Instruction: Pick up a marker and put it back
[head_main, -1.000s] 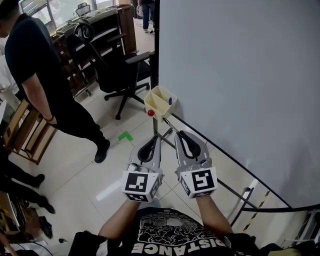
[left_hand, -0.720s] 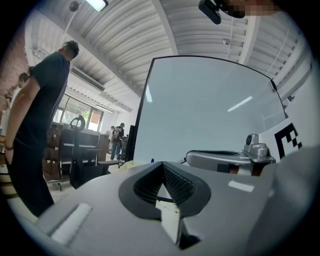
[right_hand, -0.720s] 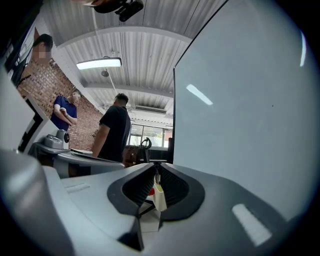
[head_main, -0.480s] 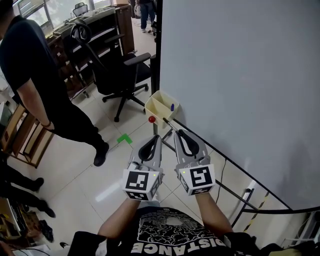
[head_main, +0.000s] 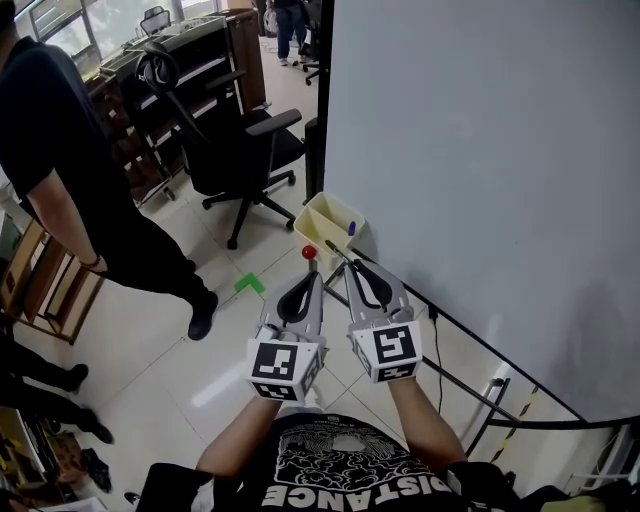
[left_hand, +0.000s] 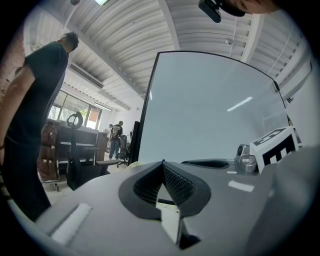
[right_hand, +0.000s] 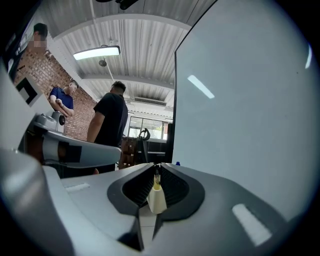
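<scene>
My right gripper (head_main: 350, 262) is shut on a thin dark marker (head_main: 336, 250) that points toward the pale yellow tray (head_main: 325, 215) on the whiteboard's lower edge. In the right gripper view the marker's cream end (right_hand: 157, 195) sits pinched between the black pads (right_hand: 172, 185). A blue-capped marker (head_main: 351, 228) stands in the tray's right compartment. My left gripper (head_main: 314, 272) is beside the right one, shut and empty, its tips meeting in the left gripper view (left_hand: 163, 164). A small red ball (head_main: 309, 253) sits just below the tray.
The large whiteboard (head_main: 480, 180) fills the right side, with its black stand bar (head_main: 470, 345) running low along it. A black office chair (head_main: 235, 150) stands behind the tray. A person in black (head_main: 70, 170) stands at the left on the tiled floor.
Both grippers have edged forward, so the held marker's tip is closer to the yellow tray. The jaws have not changed. The person at the left has shifted slightly.
</scene>
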